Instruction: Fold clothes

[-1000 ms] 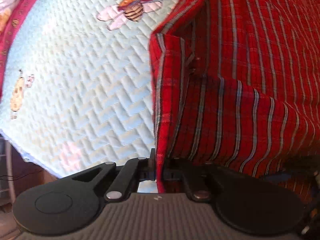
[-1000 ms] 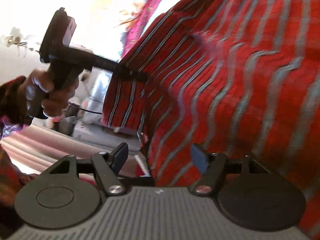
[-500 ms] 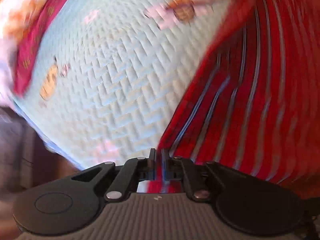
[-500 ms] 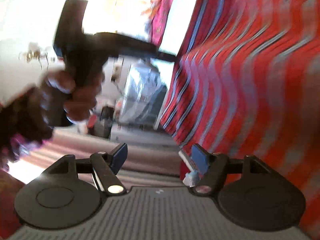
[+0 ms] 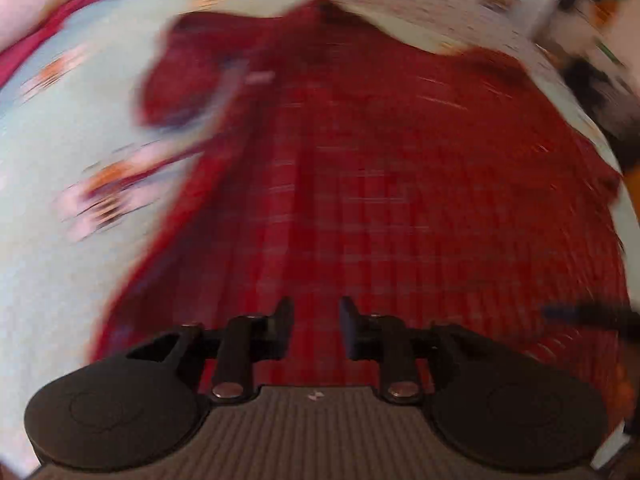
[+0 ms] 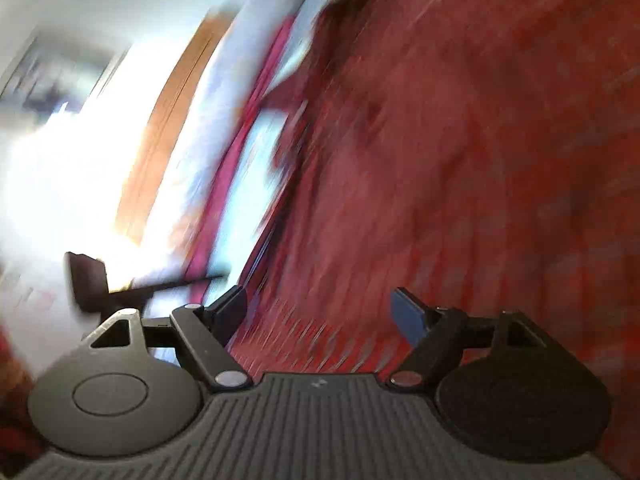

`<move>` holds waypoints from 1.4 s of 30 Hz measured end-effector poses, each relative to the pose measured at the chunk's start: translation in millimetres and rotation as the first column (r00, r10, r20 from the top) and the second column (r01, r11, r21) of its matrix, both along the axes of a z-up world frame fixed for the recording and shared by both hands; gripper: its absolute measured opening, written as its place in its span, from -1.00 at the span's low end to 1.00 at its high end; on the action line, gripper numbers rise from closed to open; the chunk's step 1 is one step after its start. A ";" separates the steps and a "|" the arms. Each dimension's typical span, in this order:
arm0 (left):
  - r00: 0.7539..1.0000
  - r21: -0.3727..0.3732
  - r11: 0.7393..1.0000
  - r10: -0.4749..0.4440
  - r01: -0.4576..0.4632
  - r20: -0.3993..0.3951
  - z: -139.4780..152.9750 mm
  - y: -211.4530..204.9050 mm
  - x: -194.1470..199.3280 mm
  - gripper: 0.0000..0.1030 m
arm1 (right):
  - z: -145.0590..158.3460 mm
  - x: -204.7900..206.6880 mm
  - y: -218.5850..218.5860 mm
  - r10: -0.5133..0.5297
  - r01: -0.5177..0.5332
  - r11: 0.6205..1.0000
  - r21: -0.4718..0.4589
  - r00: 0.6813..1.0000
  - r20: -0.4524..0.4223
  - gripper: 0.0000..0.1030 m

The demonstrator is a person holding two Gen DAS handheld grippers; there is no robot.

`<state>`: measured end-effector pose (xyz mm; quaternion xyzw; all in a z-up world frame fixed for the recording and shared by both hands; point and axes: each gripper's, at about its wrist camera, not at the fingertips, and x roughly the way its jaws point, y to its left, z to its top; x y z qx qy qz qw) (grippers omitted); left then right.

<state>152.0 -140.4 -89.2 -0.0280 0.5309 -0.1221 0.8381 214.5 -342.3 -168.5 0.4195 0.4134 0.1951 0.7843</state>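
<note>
A red plaid garment (image 5: 380,184) lies spread over a pale blue quilt (image 5: 60,248), blurred by motion. My left gripper (image 5: 315,330) hangs above its near edge, open, with nothing between the fingers. In the right wrist view the same red garment (image 6: 480,160) fills the right side. My right gripper (image 6: 320,312) is open wide over it, holding nothing. The left gripper (image 6: 132,288) shows as a dark shape at the left of the right wrist view.
The quilt has bee and flower prints (image 5: 108,192) and a magenta border (image 5: 60,12). A bright window area (image 6: 72,184) and a wooden edge (image 6: 168,112) lie beyond the bed. Cluttered room items (image 5: 580,8) sit at the far right.
My left gripper let go of the garment's edge and opened. The garment dropped from hanging to lying on the quilt. My right gripper opened wider. Both views swung fast.
</note>
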 end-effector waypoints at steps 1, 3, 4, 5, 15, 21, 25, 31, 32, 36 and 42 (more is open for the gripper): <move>0.999 -0.016 0.999 -0.040 0.040 -0.012 -4.3 -14.3 0.7 -0.39 | 4.8 -9.4 -20.0 -0.086 0.086 0.996 -0.029 0.996 -0.005 0.54; 0.991 -0.057 0.991 -0.124 0.121 -0.044 -13.8 -36.8 -3.5 -0.38 | 17.3 -42.4 -53.2 -0.195 0.190 0.973 -0.128 0.980 -0.024 0.46; 0.983 -0.062 0.983 -0.176 0.172 -0.060 -18.6 -46.4 -10.7 -0.37 | 22.7 -62.1 -59.6 -0.227 0.211 0.949 -0.233 0.973 -0.044 0.31; 0.971 -0.065 0.973 -0.227 0.222 -0.077 -23.9 -56.2 -17.8 -0.32 | 27.6 -82.7 -60.5 -0.253 0.213 0.907 -0.365 0.965 -0.066 0.20; 0.759 -0.215 0.751 -0.648 0.624 -0.060 -89.7 -197.4 -73.1 -0.04 | 0.1 -144.1 -30.5 -0.072 -0.090 0.660 -0.746 0.980 -0.183 -0.29; 0.541 -0.263 0.562 -0.827 0.784 -0.155 -113.0 -231.7 -134.3 0.48 | -26.1 -238.8 -55.6 -0.151 -0.243 0.647 -0.723 0.888 -0.434 -0.31; 0.602 -0.272 0.628 -0.778 0.730 -0.179 -112.5 -234.7 -109.7 0.24 | -8.0 -255.1 -81.3 -0.271 -0.102 0.634 -0.767 0.899 -0.343 -0.29; 0.724 -0.391 0.736 -0.657 0.553 -0.212 -104.9 -229.5 -57.2 0.24 | -22.6 -259.2 -109.4 -0.359 -0.068 0.488 -0.870 0.893 -0.271 0.19; 0.730 -0.396 0.741 -0.649 0.543 -0.213 -104.5 -230.8 -55.0 0.24 | -26.2 -259.9 -112.9 -0.362 -0.060 0.488 -0.871 0.894 -0.264 0.19; 0.724 -0.400 0.751 -0.641 0.525 -0.254 -109.5 -240.4 -56.6 0.24 | -40.5 -262.9 -127.1 -0.376 -0.027 0.487 -0.873 0.896 -0.238 0.18; 0.688 -0.401 0.737 -0.666 0.545 -0.288 -110.1 -237.3 -61.8 0.25 | -61.9 -267.4 -148.4 -0.396 0.022 0.485 -0.874 0.897 -0.197 -0.48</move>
